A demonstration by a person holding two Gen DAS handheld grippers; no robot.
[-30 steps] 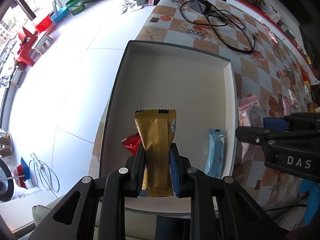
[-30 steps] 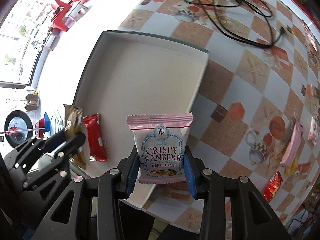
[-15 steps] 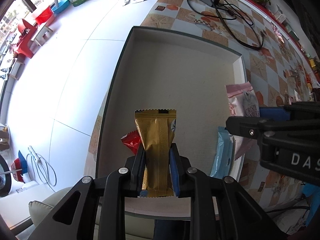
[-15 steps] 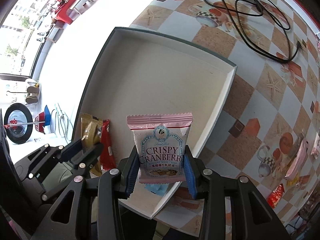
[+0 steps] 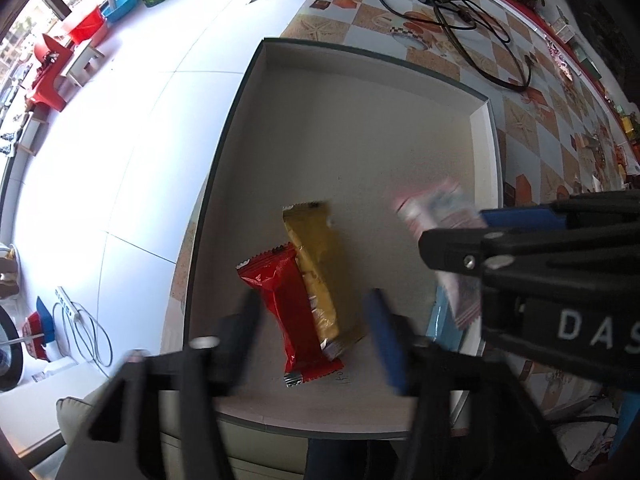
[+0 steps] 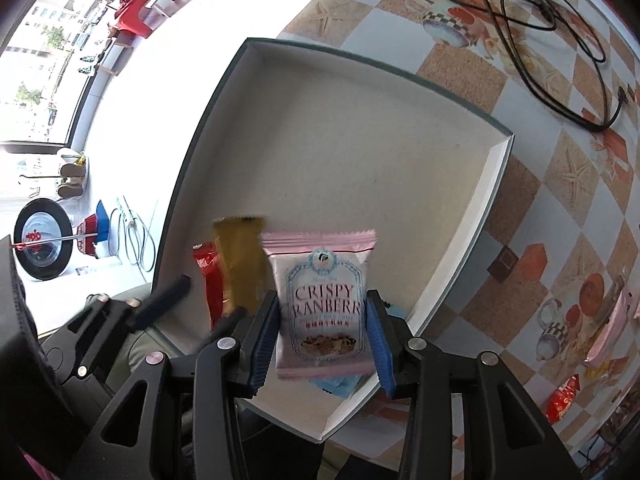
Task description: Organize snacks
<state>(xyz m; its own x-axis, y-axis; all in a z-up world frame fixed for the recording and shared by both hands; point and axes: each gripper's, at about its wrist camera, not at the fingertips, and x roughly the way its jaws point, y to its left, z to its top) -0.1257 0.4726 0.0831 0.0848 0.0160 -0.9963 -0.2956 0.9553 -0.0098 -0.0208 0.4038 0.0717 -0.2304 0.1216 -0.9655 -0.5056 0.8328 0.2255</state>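
A shallow white tray sits at the table's left edge. In it a gold packet lies against a red packet, with a light blue packet further right. My left gripper points down over them with its jaws opening. The gold packet is between the fingers, but the pads are clear of it. My right gripper is shut on a pink Crispy Cranberry packet, held upright over the tray above the blue packet. The left gripper shows blurred at left.
Black cables and a charger lie on the patterned tablecloth beyond the tray. More snack packets sit at the table's right side. Left of the tray the table ends above the white floor.
The left gripper opened and let the gold packet drop into the tray beside the red one. The right gripper carried the pink packet leftward over the tray.
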